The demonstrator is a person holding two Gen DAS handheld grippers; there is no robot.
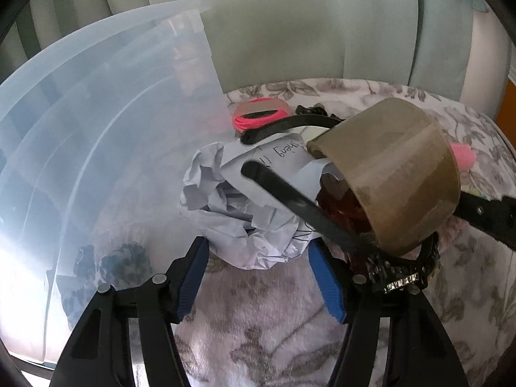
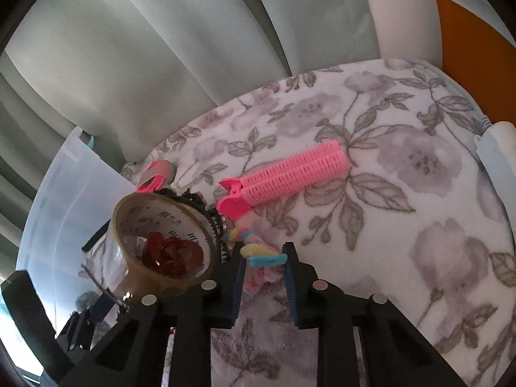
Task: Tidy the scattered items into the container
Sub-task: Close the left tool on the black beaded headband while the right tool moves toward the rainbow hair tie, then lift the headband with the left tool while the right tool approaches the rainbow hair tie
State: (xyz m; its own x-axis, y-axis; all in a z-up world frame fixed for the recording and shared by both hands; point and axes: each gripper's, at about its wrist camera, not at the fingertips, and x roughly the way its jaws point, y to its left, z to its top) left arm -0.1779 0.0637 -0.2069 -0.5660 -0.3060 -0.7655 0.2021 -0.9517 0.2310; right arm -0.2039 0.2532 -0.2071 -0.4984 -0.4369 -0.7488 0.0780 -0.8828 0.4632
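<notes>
In the left wrist view my left gripper [image 1: 258, 251] is open, its blue pads on either side of a crumpled white paper ball [image 1: 245, 206] on the floral blanket. A black headband [image 1: 290, 200] lies across the paper. A brown tape roll [image 1: 396, 174] leans on a red hair claw [image 1: 342, 203]. The clear plastic container [image 1: 106, 148] stands just left. In the right wrist view my right gripper [image 2: 262, 258] has its pads closed around a pastel fuzzy hair tie [image 2: 262, 253]. A pink hair-roller clip [image 2: 283, 174] lies beyond, and the tape roll [image 2: 161, 242] sits to the left.
A pink coil of hair ties [image 1: 258, 116] with a grey label lies behind the paper. The grey-green cushion [image 1: 290, 25] backs the blanket [image 2: 403, 209]. A pale blue and white object [image 2: 496, 151] sits at the right edge.
</notes>
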